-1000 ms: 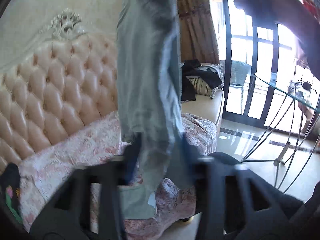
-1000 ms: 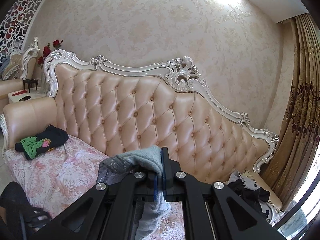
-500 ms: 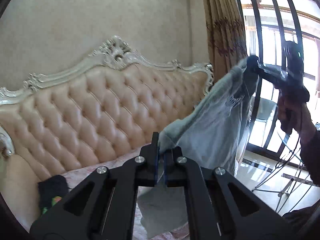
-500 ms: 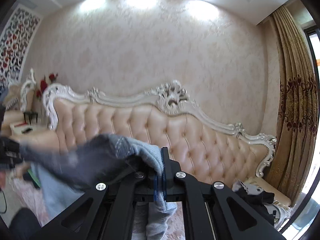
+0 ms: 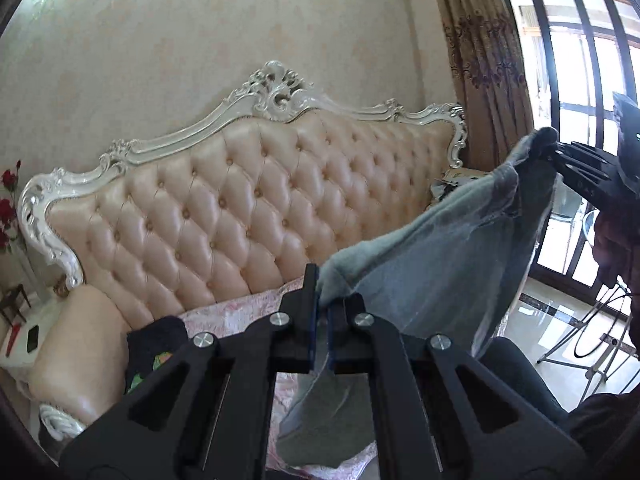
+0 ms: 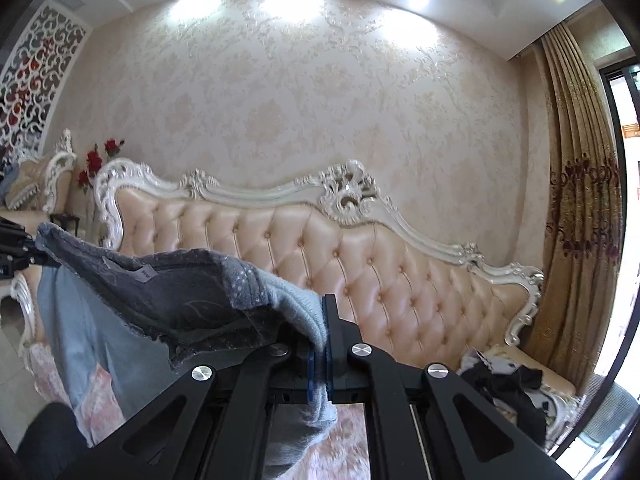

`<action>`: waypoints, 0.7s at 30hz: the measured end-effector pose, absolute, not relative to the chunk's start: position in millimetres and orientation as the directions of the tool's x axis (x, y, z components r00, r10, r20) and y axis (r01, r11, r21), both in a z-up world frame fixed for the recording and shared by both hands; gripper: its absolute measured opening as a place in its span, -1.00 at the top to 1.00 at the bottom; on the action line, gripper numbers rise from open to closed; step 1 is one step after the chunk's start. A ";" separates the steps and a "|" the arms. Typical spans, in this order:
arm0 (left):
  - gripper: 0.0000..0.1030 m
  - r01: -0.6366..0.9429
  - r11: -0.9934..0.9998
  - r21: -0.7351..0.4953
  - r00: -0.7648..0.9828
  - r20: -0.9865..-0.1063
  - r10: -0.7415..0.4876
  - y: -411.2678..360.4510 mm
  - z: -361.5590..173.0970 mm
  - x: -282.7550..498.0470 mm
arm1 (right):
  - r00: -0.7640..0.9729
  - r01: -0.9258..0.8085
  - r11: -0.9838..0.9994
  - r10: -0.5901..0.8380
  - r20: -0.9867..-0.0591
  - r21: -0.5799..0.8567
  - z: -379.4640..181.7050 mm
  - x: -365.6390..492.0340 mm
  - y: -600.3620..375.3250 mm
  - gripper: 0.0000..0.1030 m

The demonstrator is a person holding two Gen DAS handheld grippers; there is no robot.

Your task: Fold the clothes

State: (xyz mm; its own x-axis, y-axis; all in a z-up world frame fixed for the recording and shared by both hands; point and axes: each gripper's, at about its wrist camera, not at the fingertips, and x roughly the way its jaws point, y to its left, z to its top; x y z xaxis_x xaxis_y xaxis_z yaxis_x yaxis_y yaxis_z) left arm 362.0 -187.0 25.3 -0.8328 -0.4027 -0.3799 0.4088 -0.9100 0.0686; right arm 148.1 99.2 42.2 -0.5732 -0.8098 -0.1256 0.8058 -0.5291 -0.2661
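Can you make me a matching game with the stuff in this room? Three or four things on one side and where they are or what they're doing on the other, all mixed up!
Things:
1. grey-blue garment
2. black garment with green print
3. red flowers
4. pile of dark clothes

Places or states:
A. standing beside the sofa's left end
B. lying on the sofa's right end
C. stretched in the air between the left gripper and the right gripper
D. lying on the sofa seat by its left armrest

Pairs: 1-C, 2-D, 3-A, 4-B
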 end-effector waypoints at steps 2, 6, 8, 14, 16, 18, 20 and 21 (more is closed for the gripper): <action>0.91 0.411 -0.911 0.046 -0.827 -0.402 -0.393 -187.5 12.6 359.1 | -0.594 0.793 -0.543 -0.789 -0.155 -0.276 30.2 153.6 102.2 0.95; 0.91 0.391 -0.920 -0.004 -0.829 -0.436 -0.350 -201.8 -0.5 340.7 | -0.626 0.770 -0.548 -0.749 -0.217 -0.328 13.2 154.3 97.7 0.95; 0.91 0.380 -0.925 -0.034 -0.829 -0.457 -0.323 -217.3 -6.7 321.9 | -0.629 0.769 -0.547 -0.739 -0.242 -0.330 8.6 143.4 89.7 0.95; 0.90 0.368 -0.930 -0.002 -0.780 -0.546 -0.308 -270.2 -31.0 223.4 | -0.654 0.755 -0.576 -0.693 -0.304 -0.313 -10.8 69.7 32.5 0.95; 0.90 0.374 -0.927 -0.018 -0.750 -0.594 -0.291 -304.6 -46.5 183.2 | -0.654 0.757 -0.580 -0.679 -0.334 -0.301 -22.5 35.6 2.1 0.95; 0.90 0.387 -0.921 -0.041 -0.716 -0.643 -0.272 -341.6 -66.8 144.1 | -0.650 0.759 -0.579 -0.654 -0.387 -0.299 -42.7 -5.9 -39.7 0.94; 0.90 0.400 -0.916 -0.044 -0.667 -0.699 -0.258 -379.2 -98.5 95.7 | -0.632 0.771 -0.575 -0.640 -0.438 -0.272 -66.8 -49.9 -78.2 0.94; 0.90 0.405 -0.913 -0.043 -0.643 -0.724 -0.251 -397.0 -114.7 71.8 | -0.629 0.771 -0.576 -0.623 -0.465 -0.272 -81.4 -71.7 -97.0 0.94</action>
State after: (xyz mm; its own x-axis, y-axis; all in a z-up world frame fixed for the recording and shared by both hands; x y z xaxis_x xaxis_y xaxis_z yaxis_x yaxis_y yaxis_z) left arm 71.8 -397.0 -114.7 -0.6427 -0.2506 -0.7240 0.4050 -0.9133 -0.0434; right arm -71.7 -97.0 -81.4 -0.6293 -0.6230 -0.4647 0.7709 -0.5760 -0.2719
